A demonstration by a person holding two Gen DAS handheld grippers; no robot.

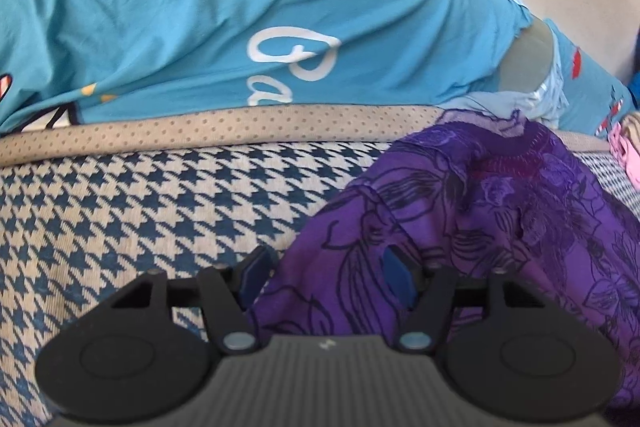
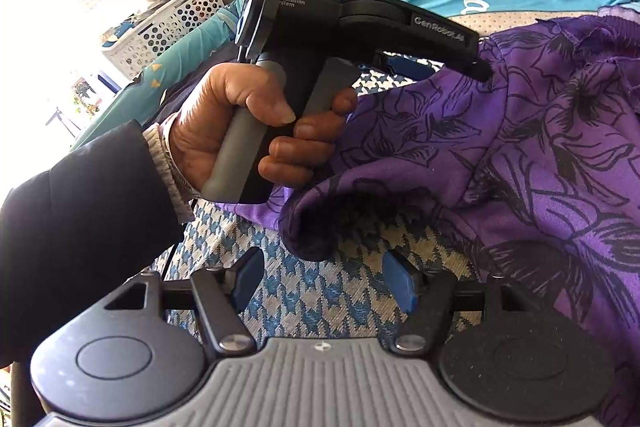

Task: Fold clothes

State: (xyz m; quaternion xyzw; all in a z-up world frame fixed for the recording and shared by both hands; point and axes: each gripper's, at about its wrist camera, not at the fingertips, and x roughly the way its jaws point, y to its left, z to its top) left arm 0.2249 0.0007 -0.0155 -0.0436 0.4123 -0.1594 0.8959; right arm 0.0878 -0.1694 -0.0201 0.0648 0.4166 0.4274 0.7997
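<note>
Left wrist view shows the purple floral-print garment, thin crumpled fabric with dark line-drawn flowers, lying in a loose heap on the blue-and-cream houndstooth cover of what looks like a bed or sofa. Its near edge drapes between the blue-padded fingers of the left gripper, which stand spread with cloth between them but not pinched; the placement reads as a bite being lined up on that edge, so a corner can be lifted and pulled flat.

From the right wrist camera, the same purple garment bulges into a rolled fold near the middle, which suggests it needs spreading before any fold. The right gripper hovers with its fingers apart over bare houndstooth cover, just short of that rolled edge and holding nothing, probably waiting to take a second corner. A hand in a dark sleeve grips the handle of the left tool, whose tip reaches the cloth further back.

Behind the cover runs a beige dotted trim band, and beyond it lies a turquoise shirt with white lettering and a star, apparently awaiting its turn. A white perforated plastic basket stands further back, near the bright window side.
</note>
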